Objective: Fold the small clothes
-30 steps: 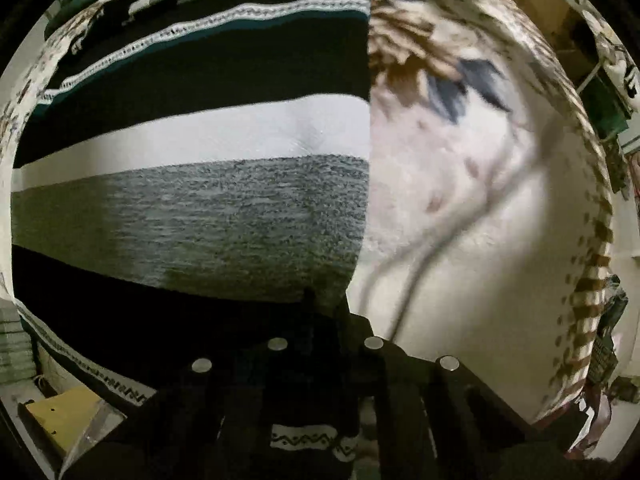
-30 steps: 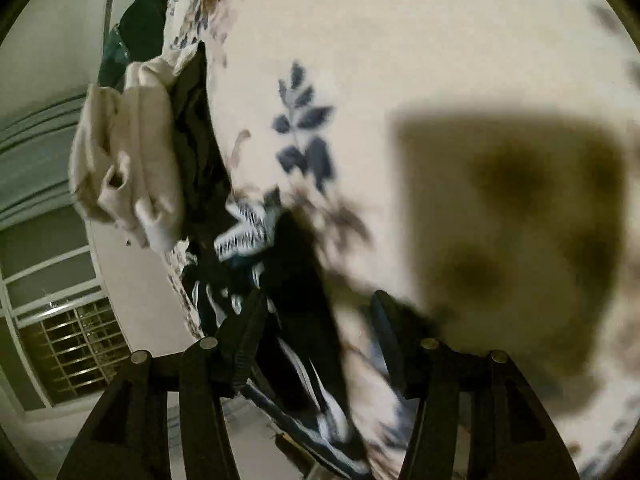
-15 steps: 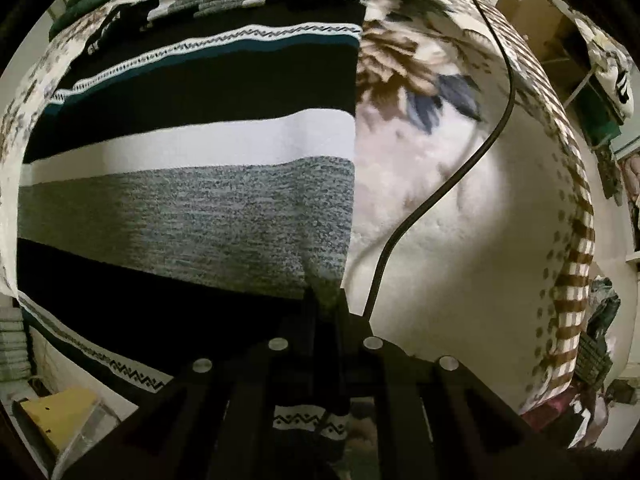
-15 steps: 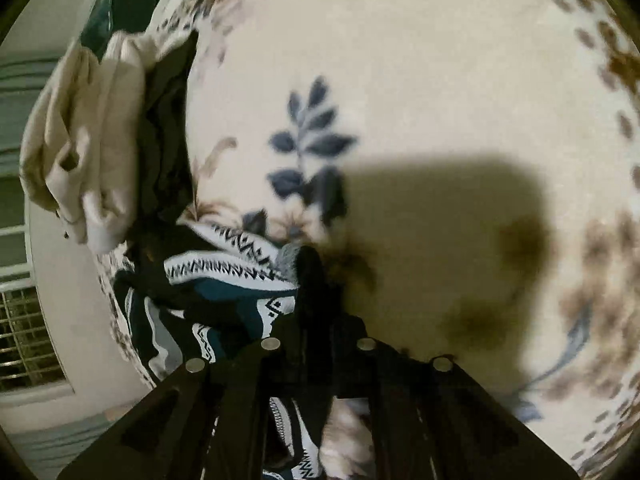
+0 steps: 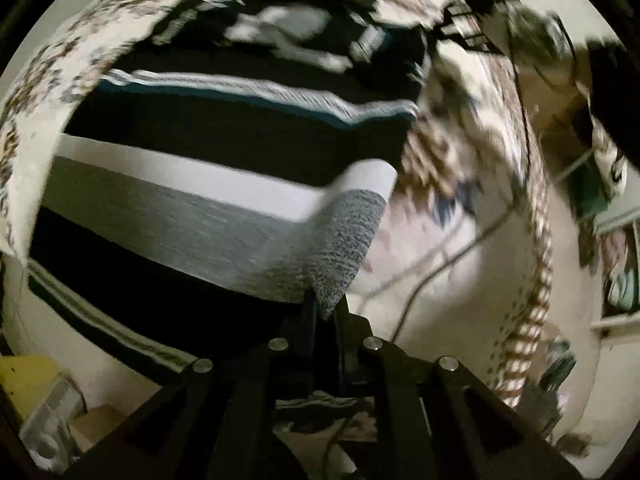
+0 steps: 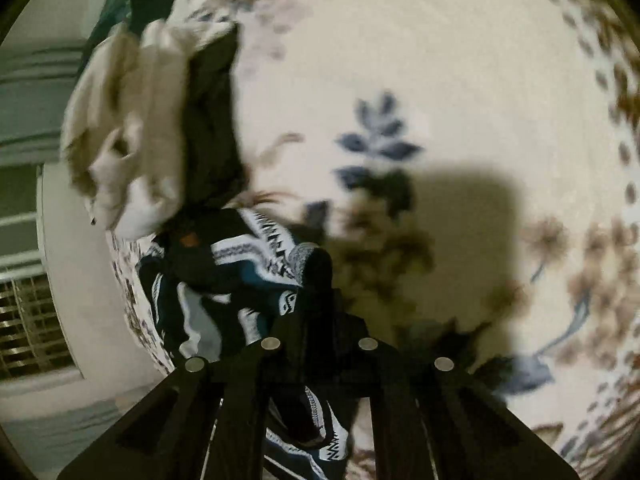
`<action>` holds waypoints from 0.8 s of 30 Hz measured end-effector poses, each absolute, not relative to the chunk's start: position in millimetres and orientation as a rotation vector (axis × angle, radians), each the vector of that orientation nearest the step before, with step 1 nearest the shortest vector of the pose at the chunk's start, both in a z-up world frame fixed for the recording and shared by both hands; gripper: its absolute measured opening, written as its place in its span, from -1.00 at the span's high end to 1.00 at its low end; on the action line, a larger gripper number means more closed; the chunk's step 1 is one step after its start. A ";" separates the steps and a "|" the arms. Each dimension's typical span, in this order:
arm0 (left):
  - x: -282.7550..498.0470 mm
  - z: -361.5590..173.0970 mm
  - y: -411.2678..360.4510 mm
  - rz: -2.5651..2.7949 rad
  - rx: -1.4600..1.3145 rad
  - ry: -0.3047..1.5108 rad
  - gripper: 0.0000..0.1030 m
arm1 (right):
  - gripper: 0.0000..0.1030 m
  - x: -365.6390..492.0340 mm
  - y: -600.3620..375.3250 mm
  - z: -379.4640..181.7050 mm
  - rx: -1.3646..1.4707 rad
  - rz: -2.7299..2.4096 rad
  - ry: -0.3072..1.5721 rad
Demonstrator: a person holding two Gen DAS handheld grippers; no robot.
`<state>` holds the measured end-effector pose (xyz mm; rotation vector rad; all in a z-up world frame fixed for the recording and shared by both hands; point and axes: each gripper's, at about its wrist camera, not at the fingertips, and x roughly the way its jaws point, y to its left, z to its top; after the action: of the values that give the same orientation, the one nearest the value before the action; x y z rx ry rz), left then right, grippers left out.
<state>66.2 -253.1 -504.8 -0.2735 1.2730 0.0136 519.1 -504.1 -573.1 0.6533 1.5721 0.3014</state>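
A striped knit sweater (image 5: 208, 184) in black, white, grey and teal lies spread on a floral bedspread (image 5: 448, 248). My left gripper (image 5: 324, 312) is shut on its right edge at the grey band, and that edge is lifted and curling over. My right gripper (image 6: 316, 280) is shut on another part of the same sweater (image 6: 240, 276), where the zigzag-patterned fabric bunches to the left of the fingers. The other gripper (image 5: 480, 20) shows blurred at the top right of the left wrist view.
A black cable (image 5: 424, 288) trails across the bedspread right of the sweater. A cream garment (image 6: 132, 120) and a dark garment (image 6: 212, 120) lie piled at the bed's edge. A window grille (image 6: 28, 320) and wall are at the left. A yellow object (image 5: 24, 376) sits below the bed.
Both grippers closed on the sweater over the last second. The left one has now lifted the sweater's right edge so it folds over. The right one has pulled its bunched part up.
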 end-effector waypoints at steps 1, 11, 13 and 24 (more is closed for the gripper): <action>67.4 -496.8 -242.6 0.021 -0.293 1.257 0.90 | 0.84 520.0 -497.9 -562.2 0.630 0.305 1.569; 73.1 -463.1 -129.0 0.031 -0.513 1.195 0.90 | 0.84 541.1 -371.5 -448.7 0.429 0.328 1.537; 70.3 -462.7 -98.2 0.029 -0.552 1.190 0.90 | 0.84 545.6 -332.9 -435.8 0.381 0.339 1.525; 66.5 -520.7 65.4 0.028 -0.723 1.207 0.90 | 0.85 571.3 -82.7 -467.3 0.125 0.271 1.529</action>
<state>66.5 65.4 -520.7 -0.7230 1.2073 0.0277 571.3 -82.7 -467.3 0.1253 1.5292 0.2715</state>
